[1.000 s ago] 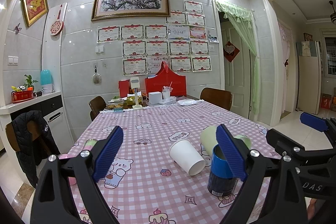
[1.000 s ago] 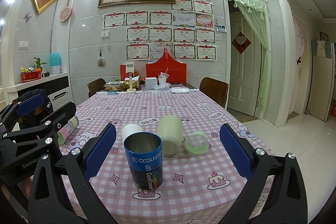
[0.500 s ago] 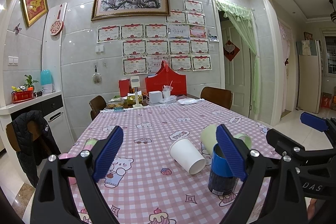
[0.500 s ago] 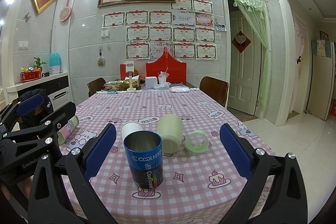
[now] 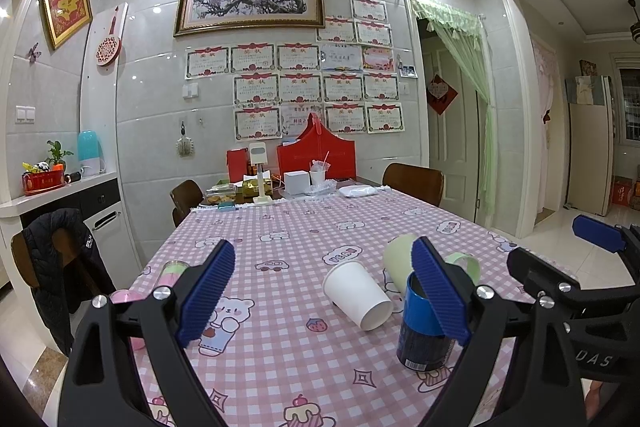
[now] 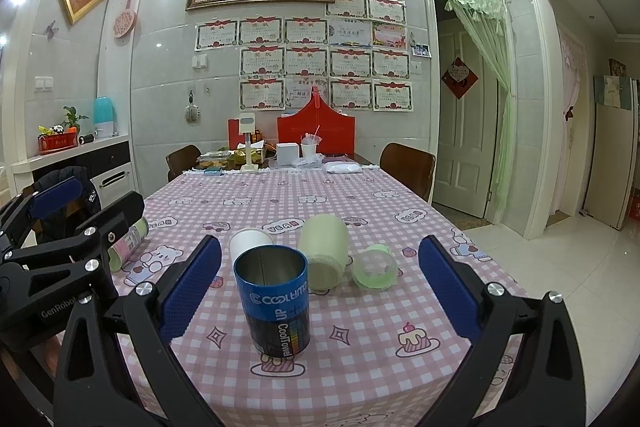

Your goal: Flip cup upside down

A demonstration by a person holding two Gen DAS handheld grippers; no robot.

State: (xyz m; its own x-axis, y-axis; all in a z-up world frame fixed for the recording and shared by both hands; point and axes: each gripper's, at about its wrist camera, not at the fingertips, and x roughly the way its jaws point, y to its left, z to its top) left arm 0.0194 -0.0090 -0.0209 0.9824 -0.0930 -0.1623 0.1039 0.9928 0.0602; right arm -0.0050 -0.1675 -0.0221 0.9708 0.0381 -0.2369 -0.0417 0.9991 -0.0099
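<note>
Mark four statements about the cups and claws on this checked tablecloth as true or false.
1. The blue tin stands upright with its open end up. True.
2. The white paper cup stands upright. False: it lies on its side on the tablecloth.
3. The right claw is shut on the blue tin. False: its jaws are wide open and touch nothing.
4. The left claw is open and holds nothing. True.
5. The pale green cup lies on its side beside a small green ring-shaped piece. True.
</note>
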